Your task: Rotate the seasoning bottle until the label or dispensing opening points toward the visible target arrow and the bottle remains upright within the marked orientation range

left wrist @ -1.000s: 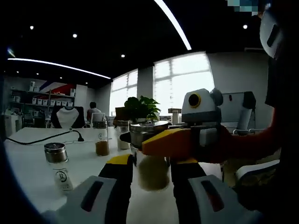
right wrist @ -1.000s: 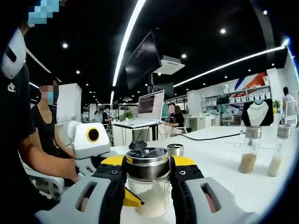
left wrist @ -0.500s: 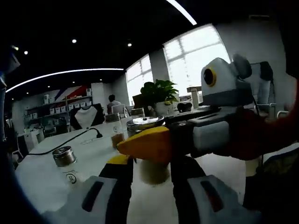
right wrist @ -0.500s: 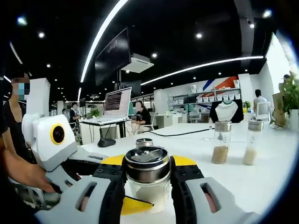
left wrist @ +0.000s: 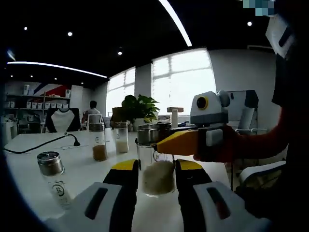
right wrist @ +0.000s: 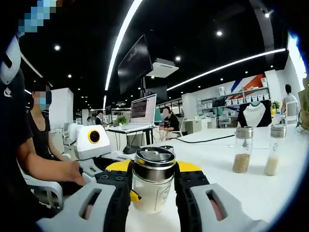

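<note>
surface: white office table (left wrist: 29, 159)
bottle: clear glass seasoning bottle (right wrist: 153, 186) with steel cap, upright on table
right gripper (right wrist: 152, 186): jaws clamped on cap
left gripper (left wrist: 157, 176): jaws flank bottle body; grip unclear

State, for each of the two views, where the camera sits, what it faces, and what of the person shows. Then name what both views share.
Left gripper view: rides the left gripper, facing windows and a plant; the bottle sits between its jaws, the right gripper reaches in, with a red sleeve.
Right gripper view: rides the right gripper, facing a laptop and shelves; its jaws flank the bottle, beside the left gripper and a forearm.
Shared: the bottle, both grippers, the table.
</note>
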The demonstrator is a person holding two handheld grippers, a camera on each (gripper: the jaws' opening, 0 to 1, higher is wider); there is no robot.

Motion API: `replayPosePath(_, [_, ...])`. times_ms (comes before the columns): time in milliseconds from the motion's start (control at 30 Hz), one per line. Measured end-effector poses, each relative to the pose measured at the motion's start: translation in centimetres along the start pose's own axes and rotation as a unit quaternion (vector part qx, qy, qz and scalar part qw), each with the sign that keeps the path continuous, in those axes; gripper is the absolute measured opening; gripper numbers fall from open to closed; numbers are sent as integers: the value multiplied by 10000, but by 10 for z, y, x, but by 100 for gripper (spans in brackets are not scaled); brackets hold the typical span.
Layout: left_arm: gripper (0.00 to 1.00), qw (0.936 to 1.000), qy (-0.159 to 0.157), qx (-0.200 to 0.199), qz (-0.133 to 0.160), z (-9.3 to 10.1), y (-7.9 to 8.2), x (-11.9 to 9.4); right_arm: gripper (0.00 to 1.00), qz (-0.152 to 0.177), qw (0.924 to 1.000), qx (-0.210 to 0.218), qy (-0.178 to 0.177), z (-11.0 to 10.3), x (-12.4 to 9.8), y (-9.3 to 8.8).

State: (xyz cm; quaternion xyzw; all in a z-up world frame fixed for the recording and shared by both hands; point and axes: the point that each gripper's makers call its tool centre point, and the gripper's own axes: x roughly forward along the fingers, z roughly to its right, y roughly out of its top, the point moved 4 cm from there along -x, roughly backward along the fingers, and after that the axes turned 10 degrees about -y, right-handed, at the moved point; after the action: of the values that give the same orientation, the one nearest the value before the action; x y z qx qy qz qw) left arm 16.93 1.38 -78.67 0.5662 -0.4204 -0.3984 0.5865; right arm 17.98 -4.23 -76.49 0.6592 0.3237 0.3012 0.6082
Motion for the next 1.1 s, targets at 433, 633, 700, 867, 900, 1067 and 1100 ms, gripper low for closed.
replayPosePath(433, [39, 9800, 1674, 637, -867, -2, -22, 24, 32, -261, 9852, -515, -1613, 3, 9, -4])
replayPosePath(633, [37, 9723, 1977, 756, -989, -12, -23, 16, 32, -408, 9864, -788, -1382, -3, 12, -9])
replayPosePath(700, [36, 9823, 1590, 553, -819, -13, -21, 12, 32, -410, 9948, -421, -834, -3, 10, -7])
replayPosePath(867, [35, 9982, 599, 65, 19, -8, -6, 2, 31, -177, 9985, -511, -73, -5, 3, 5])
replayPosePath(900, [35, 9990, 433, -43, 53, -6, -5, 0, 32, -216, 9988, -450, -8, -5, 2, 5])
replayPosePath(1067, [35, 9995, 284, 115, -90, -2, -8, 2, 32, -211, 9990, -318, 219, -9, 3, 0])
replayPosePath(1100, [35, 9995, 277, 111, -102, -1, -9, 2, 32, -223, 9992, -266, 209, -10, 4, -2])
